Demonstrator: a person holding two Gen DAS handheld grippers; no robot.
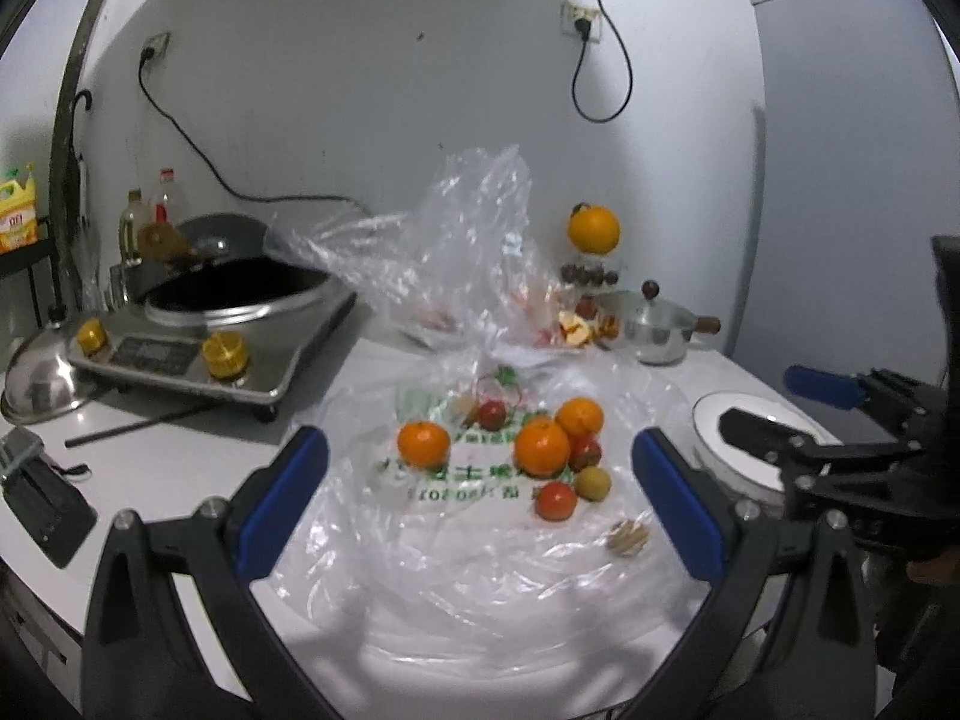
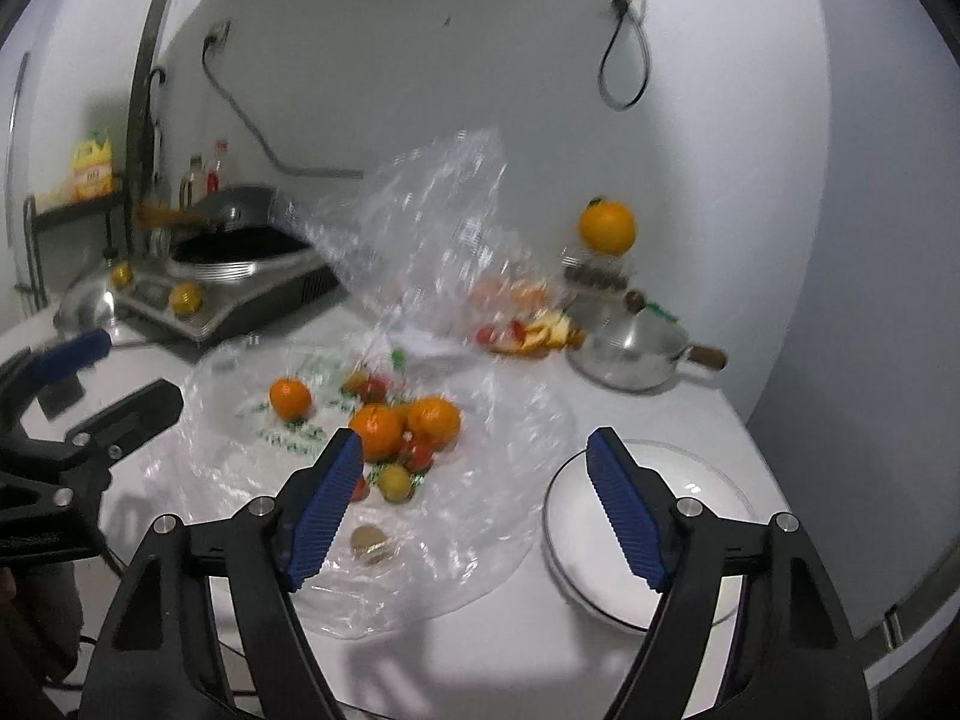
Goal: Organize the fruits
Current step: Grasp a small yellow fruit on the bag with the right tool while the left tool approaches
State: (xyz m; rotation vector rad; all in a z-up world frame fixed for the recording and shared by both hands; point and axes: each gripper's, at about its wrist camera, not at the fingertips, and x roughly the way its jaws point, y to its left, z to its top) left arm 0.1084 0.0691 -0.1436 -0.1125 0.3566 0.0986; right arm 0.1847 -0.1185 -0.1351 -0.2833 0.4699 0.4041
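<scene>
Each claw, left claw (image 1: 480, 510) and right claw (image 2: 474, 504), has black plastic arms with triangular cut-outs. Silver round screws sit at the joints. The fingers (image 2: 624, 507) carry blue ribbed pads.

Raised bag flap (image 1: 468, 228) blocks far side; plate (image 2: 708, 480) rim unobstructed.

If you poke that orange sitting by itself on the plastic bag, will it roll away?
Probably, a little. The lone orange is round and rests apart from the other fruit on the smooth, thin plastic bag, so nothing blocks it. The bag's wrinkles might slow it. It looks firm, so the open left gripper likely wouldn't squash it.
</scene>
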